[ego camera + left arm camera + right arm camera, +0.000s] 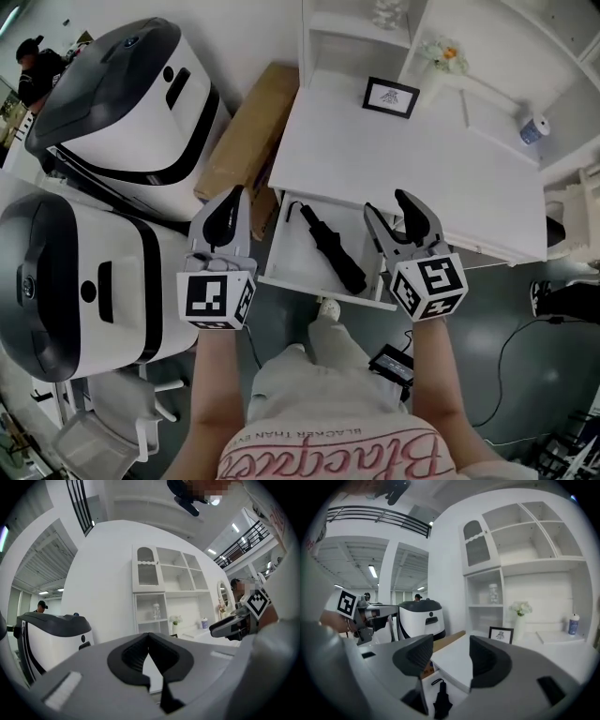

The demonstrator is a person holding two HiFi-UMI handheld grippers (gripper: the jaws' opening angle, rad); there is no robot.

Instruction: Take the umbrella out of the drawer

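A black folded umbrella (330, 247) lies slantwise in the open white drawer (292, 255) of a white desk (431, 169). In the right gripper view the umbrella (439, 699) shows low between the jaws, its strap end toward the desk. My right gripper (403, 217) hangs over the drawer's right front corner; its jaws stand apart with nothing between them (447, 654). My left gripper (225, 217) is left of the drawer, off the desk, with its jaws together and empty (149, 638).
Two large white and black machines (127, 98) (70, 281) stand to the left, with a cardboard box (248, 131) against the desk's side. On the desk are a framed picture (391, 97), a flower vase (446, 56) and a blue bottle (532, 128). A black device (392, 364) lies on the floor.
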